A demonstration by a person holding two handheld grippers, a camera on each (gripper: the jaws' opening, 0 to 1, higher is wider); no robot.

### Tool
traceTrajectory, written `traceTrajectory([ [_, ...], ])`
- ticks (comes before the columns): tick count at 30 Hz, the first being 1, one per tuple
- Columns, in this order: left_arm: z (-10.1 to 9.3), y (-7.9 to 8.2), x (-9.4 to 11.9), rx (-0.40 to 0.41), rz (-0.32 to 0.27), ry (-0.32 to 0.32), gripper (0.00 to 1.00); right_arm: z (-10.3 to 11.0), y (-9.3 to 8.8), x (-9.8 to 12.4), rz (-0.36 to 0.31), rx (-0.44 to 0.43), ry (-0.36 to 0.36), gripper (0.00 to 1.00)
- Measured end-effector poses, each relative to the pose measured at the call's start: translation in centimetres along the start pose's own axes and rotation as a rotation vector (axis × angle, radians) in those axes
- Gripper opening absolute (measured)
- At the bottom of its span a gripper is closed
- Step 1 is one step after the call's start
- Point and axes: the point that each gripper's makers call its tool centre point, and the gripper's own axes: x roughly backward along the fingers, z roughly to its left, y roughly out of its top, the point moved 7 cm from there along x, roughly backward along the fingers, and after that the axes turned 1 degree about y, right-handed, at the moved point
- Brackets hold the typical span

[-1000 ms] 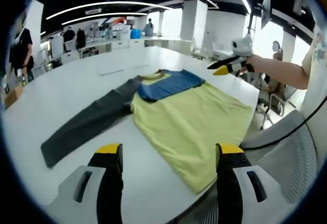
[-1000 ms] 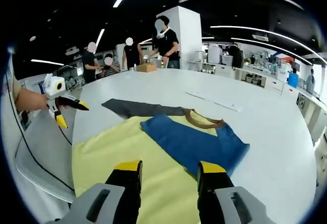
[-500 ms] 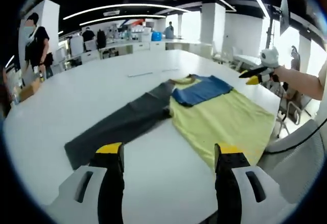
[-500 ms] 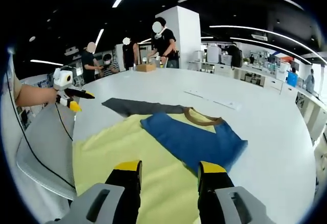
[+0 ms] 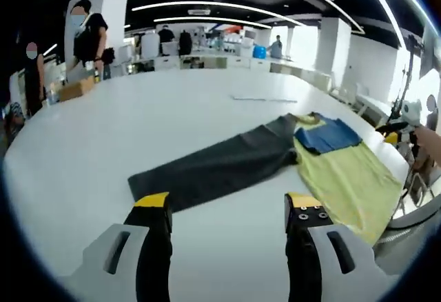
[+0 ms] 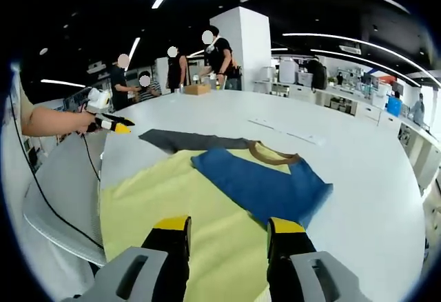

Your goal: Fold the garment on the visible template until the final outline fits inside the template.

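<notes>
A garment lies flat on the white table (image 5: 103, 143). It has a yellow body (image 5: 348, 181), a blue sleeve (image 5: 331, 135) folded across the chest and a dark grey sleeve (image 5: 213, 167) stretched out. My left gripper (image 5: 227, 205) hovers open above bare table just short of the grey sleeve's end, holding nothing. My right gripper (image 6: 227, 227) is open over the yellow body (image 6: 172, 192), near the blue sleeve (image 6: 265, 185) and brown collar (image 6: 272, 154). In the right gripper view the left gripper (image 6: 114, 124) hangs by the grey sleeve (image 6: 186, 140). The right gripper (image 5: 396, 133) appears past the garment.
Several people stand at the table's far end beside a cardboard box (image 6: 198, 89). A thin pale strip (image 5: 265, 98) lies on the table beyond the collar. A white mesh chair (image 6: 55, 198) and a black cable (image 6: 41, 192) sit at the near table edge.
My left gripper has moved along the table edge toward the grey sleeve's end, so its view now centres on that sleeve. The right gripper and the garment have stayed put.
</notes>
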Motion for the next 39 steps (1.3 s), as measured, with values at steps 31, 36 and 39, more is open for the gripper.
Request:
traceTrajectory([
  [31,6.5,-3.0,-2.0,0.283,0.097,0.209,0.43,0.2,-2.1,1.8,0.06,-0.005,-0.028,0.43],
  [36,6.7,-2.9,-2.4,0.277,0.104,0.217,0.37,0.3,-2.4,2.0,0.067,-0.008,-0.032,0.43],
  [39,6.8,-2.9,-2.7,0.282,0.111,0.221,0.34,0.2,-2.6,2.2,0.072,-0.01,-0.035,0.43],
])
